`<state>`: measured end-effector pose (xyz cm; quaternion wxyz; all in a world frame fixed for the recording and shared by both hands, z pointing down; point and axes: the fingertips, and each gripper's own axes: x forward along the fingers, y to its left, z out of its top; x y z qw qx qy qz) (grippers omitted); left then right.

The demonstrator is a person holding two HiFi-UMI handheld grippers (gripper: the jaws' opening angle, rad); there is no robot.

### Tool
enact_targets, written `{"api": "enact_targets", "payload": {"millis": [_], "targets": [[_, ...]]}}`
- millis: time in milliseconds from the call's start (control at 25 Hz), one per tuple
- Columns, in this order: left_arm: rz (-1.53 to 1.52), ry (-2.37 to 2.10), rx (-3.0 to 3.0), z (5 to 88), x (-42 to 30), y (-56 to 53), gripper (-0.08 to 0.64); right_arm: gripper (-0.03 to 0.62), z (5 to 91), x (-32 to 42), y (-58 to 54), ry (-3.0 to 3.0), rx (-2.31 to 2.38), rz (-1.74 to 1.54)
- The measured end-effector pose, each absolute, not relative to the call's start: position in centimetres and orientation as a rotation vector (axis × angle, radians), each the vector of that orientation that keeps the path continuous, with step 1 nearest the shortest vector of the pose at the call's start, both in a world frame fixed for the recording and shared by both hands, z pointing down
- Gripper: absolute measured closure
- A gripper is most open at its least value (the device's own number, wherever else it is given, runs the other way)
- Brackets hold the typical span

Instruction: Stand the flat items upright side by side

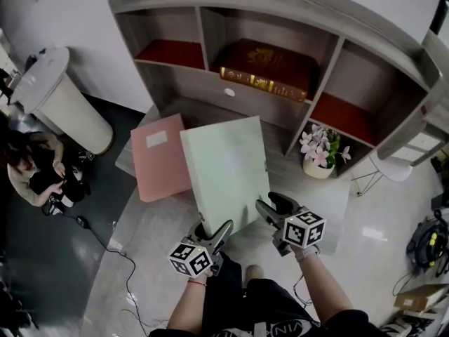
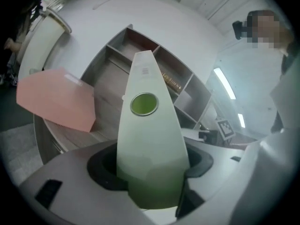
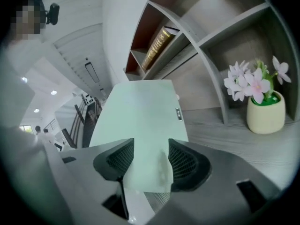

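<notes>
Your left gripper (image 1: 216,229) and right gripper (image 1: 271,206) each clamp the near edge of the green folder (image 1: 226,167), holding it tilted up before the shelf (image 1: 280,5); the pink folder (image 1: 158,159) lies flat before the shelf's left end.

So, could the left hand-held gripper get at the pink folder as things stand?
Probably not yet. The left hand-held gripper is shut on the green folder. The pink folder lies flat on the desk beside it, mostly uncovered, so the way looks free once that grip lets go.
</notes>
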<state>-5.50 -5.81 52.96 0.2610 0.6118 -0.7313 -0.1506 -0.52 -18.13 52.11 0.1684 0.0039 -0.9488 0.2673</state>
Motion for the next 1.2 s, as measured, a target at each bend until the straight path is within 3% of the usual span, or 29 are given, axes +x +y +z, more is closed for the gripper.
{"api": "enact_targets", "payload": {"millis": [440, 880, 1000, 1120, 1200], "targets": [[-0.165, -2.183, 1.699, 51.7, -9.2, -10.4, 0.255, 0.296, 40.9, -9.1, -16.2, -2.919, -0.183, 0.724], [0.039, -2.289, 1.784, 51.2, -8.6, -15.4, 0.242, 0.153, 40.6, -10.4, -16.8, -2.929, 0.001, 0.447], [0.107, -2.312, 1.807, 51.1, -8.3, -16.4, 0.239, 0.166, 41.1, -10.1, -18.0, -2.924, 0.091, 0.389], [0.196, -2.324, 1.834, 51.4, -7.9, -17.1, 0.238, 0.218, 41.8, -9.4, -19.4, -2.913, 0.160, 0.356], [0.247, -2.311, 1.858, 51.7, -7.5, -17.4, 0.238, 0.202, 42.0, -8.9, -19.9, -2.916, 0.170, 0.358]]}}
